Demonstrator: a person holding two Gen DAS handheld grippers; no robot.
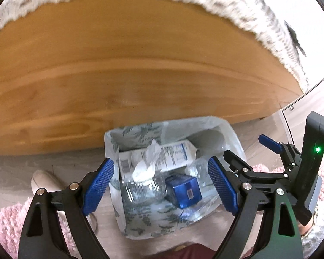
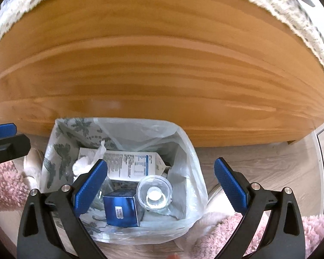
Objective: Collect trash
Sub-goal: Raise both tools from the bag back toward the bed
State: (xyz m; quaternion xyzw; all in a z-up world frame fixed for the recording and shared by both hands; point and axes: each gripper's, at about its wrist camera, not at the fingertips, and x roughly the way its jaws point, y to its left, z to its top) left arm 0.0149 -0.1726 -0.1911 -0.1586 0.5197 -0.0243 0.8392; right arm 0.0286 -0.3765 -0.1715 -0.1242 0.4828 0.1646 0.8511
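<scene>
Left gripper (image 1: pixel 161 185) & right gripper (image 2: pixel 161 185), fingers spread, empty, above bin liner (image 2: pixel 190 151): thin, soft, slippery plastic; prob. best pinched at rim.

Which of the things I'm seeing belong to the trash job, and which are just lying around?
Job:
- lined bin
- white carton
- blue box
- clear bottle
- crumpled tissue
- left gripper, right gripper, both open, empty

Lying about:
- pink rug
- wooden bed frame
- shoe
</scene>
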